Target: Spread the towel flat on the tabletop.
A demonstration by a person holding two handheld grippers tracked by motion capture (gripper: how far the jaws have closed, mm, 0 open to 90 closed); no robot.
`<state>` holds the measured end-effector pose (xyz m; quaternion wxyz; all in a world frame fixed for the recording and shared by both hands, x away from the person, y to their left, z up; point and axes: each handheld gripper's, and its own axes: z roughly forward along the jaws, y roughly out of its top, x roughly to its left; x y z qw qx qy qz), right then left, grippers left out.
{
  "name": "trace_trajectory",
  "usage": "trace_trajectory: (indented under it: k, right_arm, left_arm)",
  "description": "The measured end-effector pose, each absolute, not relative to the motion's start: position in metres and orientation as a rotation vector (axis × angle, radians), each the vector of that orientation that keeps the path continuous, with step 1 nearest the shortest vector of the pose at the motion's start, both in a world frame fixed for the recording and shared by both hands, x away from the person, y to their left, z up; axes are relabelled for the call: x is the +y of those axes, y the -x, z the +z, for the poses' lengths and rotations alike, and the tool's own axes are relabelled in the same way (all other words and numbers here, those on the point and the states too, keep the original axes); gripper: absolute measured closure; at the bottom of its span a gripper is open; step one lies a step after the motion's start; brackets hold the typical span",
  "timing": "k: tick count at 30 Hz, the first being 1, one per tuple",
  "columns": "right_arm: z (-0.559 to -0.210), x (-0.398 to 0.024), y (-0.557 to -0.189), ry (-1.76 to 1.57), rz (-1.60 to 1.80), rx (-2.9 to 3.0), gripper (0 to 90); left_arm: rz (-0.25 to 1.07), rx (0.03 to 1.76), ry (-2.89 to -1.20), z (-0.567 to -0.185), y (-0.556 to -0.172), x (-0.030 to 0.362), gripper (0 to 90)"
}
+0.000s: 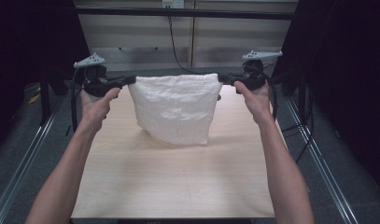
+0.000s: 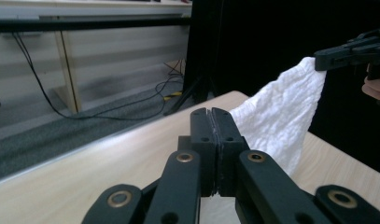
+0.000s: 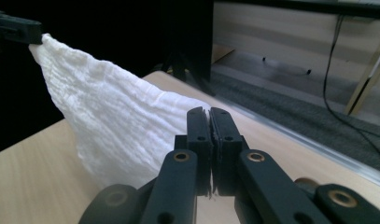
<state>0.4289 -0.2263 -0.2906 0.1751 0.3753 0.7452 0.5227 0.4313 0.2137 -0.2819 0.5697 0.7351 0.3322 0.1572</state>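
A white crinkled cloth (image 1: 173, 107) hangs stretched between both grippers above the wooden table (image 1: 178, 186), its lower edge just at the tabletop. My left gripper (image 1: 131, 80) is shut on the cloth's upper left corner. My right gripper (image 1: 221, 78) is shut on the upper right corner. In the left gripper view my jaws (image 2: 211, 112) are pressed together, the cloth (image 2: 281, 112) runs away from them to the other gripper (image 2: 346, 53). In the right gripper view the closed jaws (image 3: 209, 112) meet the cloth (image 3: 117, 121), which rises to the far gripper (image 3: 15, 30).
Grey carpet and metal rails (image 1: 43, 126) flank the table on both sides. A pale panelled wall (image 1: 215, 37) with a dangling black cable (image 1: 171, 42) stands behind. Dark curtains close off both sides.
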Motion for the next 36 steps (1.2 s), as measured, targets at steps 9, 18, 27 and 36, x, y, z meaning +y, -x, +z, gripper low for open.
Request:
trace_trajectory:
  k: [9, 18, 27, 36]
  right_arm:
    - [-0.281, -0.234, -0.424, -1.039, 1.513, 2.049, 87.6]
    - [-0.354, -0.251, -0.386, -1.092, 1.524, 2.123, 87.6]
    - [-0.395, -0.251, -0.345, -1.090, 1.534, 2.191, 87.5]
    - [-0.415, -0.246, -0.310, -1.068, 1.530, 2.248, 87.4]
  left_arm:
    - [0.400, 0.691, -1.732, -0.285, -0.424, 0.191, 88.9]
    - [0.312, 0.692, -1.760, -0.353, -0.395, 0.192, 88.9]
    - [0.252, 0.705, -1.796, -0.396, -0.363, 0.198, 88.9]
    - [0.191, 0.711, -1.792, -0.427, -0.329, 0.213, 88.8]
